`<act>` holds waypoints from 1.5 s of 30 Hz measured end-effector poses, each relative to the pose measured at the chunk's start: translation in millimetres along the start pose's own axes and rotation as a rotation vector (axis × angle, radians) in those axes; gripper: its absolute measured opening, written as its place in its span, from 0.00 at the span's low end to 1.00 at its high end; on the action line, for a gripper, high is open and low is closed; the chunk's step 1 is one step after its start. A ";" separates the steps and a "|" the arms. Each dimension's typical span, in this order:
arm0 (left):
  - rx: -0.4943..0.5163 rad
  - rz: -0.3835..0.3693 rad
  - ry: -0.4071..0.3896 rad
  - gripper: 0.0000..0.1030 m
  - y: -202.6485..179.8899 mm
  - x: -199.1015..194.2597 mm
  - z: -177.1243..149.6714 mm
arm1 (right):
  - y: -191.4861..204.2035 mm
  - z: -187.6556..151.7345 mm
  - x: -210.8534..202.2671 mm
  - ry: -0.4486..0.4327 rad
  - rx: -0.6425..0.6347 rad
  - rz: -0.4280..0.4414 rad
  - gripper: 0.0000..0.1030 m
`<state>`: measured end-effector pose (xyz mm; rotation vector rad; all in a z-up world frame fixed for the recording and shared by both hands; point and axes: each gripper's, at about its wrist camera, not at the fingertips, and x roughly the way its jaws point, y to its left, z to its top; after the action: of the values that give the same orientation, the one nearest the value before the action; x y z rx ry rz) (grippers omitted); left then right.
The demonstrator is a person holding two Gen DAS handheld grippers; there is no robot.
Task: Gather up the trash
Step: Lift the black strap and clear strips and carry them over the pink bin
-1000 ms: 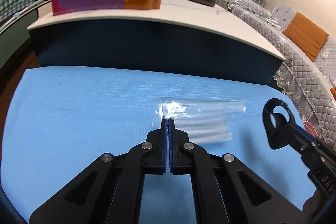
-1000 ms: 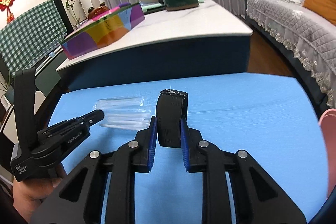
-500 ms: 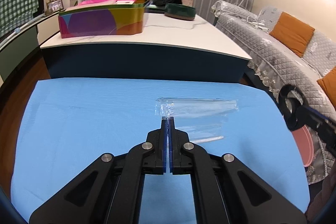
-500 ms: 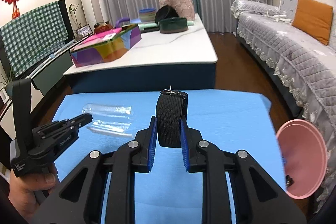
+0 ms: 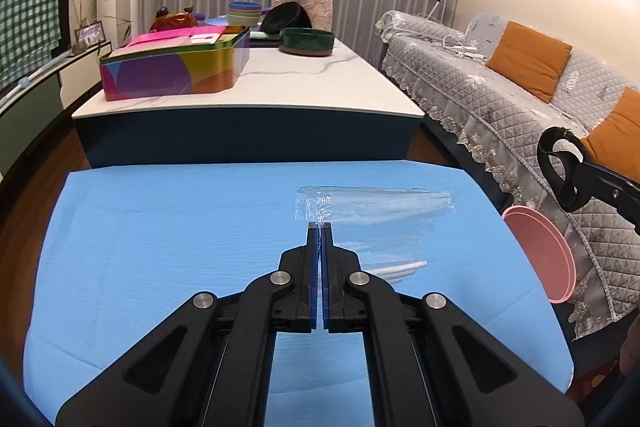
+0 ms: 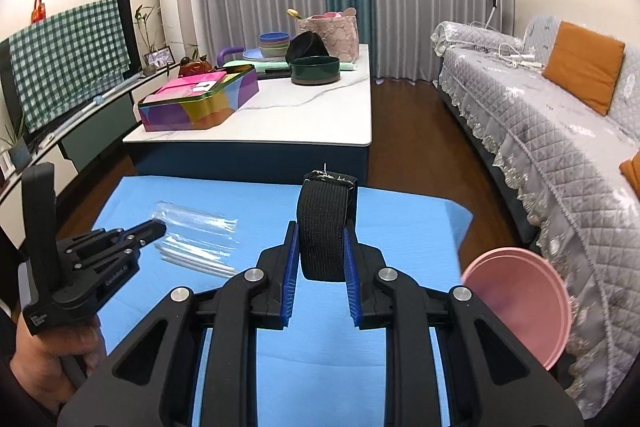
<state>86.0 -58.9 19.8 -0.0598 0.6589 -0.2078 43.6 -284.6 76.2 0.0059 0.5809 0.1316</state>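
My left gripper is shut on the edge of a clear plastic bag with white straws inside, held above the blue table. The bag also shows in the right wrist view, hanging from the left gripper. My right gripper is shut on a black elastic band loop, held above the table's right side. The band shows at the right edge of the left wrist view. A pink bin stands beside the table on the right; it also shows in the left wrist view.
A white-topped coffee table stands beyond the blue table, carrying a colourful tin box, bowls and a dark dish. A grey quilted sofa with orange cushions runs along the right. Wooden floor lies between them.
Both grippers have risen and pulled back from the table, the left lifting the plastic bag. The pink bin has come into view on the right.
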 end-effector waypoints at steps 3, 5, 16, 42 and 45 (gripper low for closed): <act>0.008 -0.005 -0.006 0.01 -6.8 -1.3 -0.2 | -9.7 -1.8 -4.9 -0.009 -0.001 -0.011 0.21; 0.018 -0.010 -0.006 0.01 -12.7 -0.7 -1.6 | -18.2 -6.3 -5.5 -0.015 0.025 -0.011 0.21; 0.044 -0.027 -0.011 0.01 -39.1 8.0 -1.8 | -46.3 -20.5 -5.9 -0.035 0.063 -0.046 0.21; 0.103 -0.171 0.037 0.01 -132.5 45.3 -10.8 | -167.8 -36.0 -32.2 -0.069 0.234 -0.226 0.21; 0.105 -0.186 0.043 0.01 -146.2 49.0 -10.6 | -183.5 -38.5 -35.8 -0.071 0.240 -0.261 0.21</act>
<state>92.0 -212.0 -0.3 -0.0156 0.6846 -0.4232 15.4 -472.3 55.7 0.1660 0.5193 -0.1919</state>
